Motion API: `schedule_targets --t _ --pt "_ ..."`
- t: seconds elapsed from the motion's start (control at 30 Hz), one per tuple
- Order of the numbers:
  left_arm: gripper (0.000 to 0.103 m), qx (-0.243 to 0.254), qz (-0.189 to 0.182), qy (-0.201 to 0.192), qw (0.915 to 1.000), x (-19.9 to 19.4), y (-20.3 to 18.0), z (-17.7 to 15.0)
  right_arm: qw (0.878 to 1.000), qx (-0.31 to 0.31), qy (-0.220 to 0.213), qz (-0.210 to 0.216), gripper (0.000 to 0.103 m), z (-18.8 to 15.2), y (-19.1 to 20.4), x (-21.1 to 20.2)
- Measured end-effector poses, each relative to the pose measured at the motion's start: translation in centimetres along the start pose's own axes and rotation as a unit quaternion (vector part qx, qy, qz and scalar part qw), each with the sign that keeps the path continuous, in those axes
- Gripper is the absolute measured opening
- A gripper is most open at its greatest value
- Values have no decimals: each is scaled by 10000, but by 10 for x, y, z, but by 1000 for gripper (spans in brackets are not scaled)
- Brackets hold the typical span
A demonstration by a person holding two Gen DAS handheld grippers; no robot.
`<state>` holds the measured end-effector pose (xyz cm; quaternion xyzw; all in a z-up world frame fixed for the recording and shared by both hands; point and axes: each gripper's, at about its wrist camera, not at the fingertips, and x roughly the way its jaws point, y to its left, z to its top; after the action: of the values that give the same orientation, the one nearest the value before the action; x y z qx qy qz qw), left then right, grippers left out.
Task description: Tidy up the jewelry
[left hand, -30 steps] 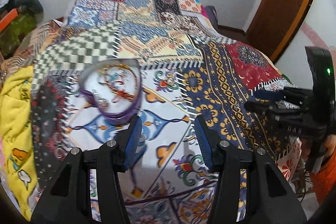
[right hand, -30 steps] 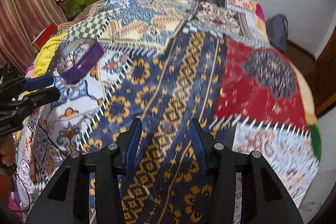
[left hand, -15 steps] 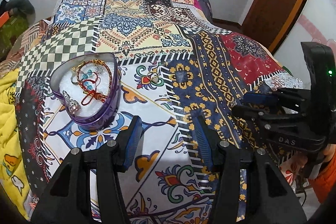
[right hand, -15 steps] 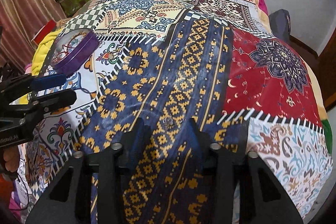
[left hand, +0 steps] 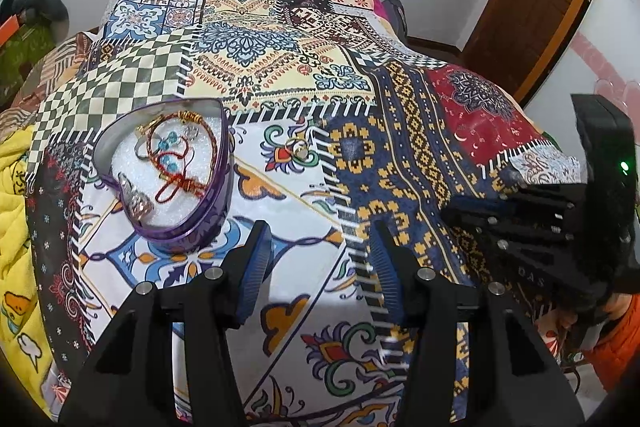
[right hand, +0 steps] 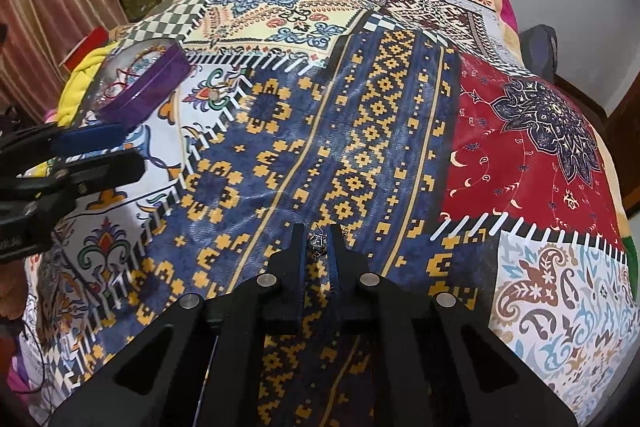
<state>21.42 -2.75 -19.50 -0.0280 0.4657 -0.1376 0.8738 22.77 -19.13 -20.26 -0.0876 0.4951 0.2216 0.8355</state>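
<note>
R gripper (right hand: 316, 245) fingers, open 0.5 s ago, now pinch small silver trinket (right hand: 317, 242) over blue quilt (right hand: 360, 131) patch, so pick-up looks done; trinket axis unclear; next stop heart box (left hand: 168, 171), point toward camera; L gripper (left hand: 318, 267) open, empty.

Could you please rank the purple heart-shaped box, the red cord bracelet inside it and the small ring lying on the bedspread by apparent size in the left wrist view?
1. purple heart-shaped box
2. red cord bracelet
3. small ring, though it lies farther from the camera.
</note>
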Motion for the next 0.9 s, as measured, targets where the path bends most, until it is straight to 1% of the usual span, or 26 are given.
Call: schedule_targets --t 0.1,0.23,0.47,0.6,0.7,0.8,0.9 --pt "50 55 35 -6 10000 5 -4 9 9999 17 -126 54 9 3 -2 -8" --pt "50 217 107 -22 9997 13 -11 19 9990 80 -425 110 9 14 -11 -24" --pt "50 282 415 58 9987 39 -12 39 9957 285 -859 215 9 28 -30 -42" --pt "41 200 534 94 9983 52 -7 45 9941 356 -1002 200 9 36 -42 -47" --pt "40 156 578 64 9982 58 -4 47 9935 415 -1046 178 9 40 -50 -47" --pt "34 200 677 45 9975 63 -4 48 9930 447 -1075 198 9 41 -53 -46" --pt "32 254 671 41 9974 65 -5 49 9930 460 -1067 216 9 41 -52 -42"
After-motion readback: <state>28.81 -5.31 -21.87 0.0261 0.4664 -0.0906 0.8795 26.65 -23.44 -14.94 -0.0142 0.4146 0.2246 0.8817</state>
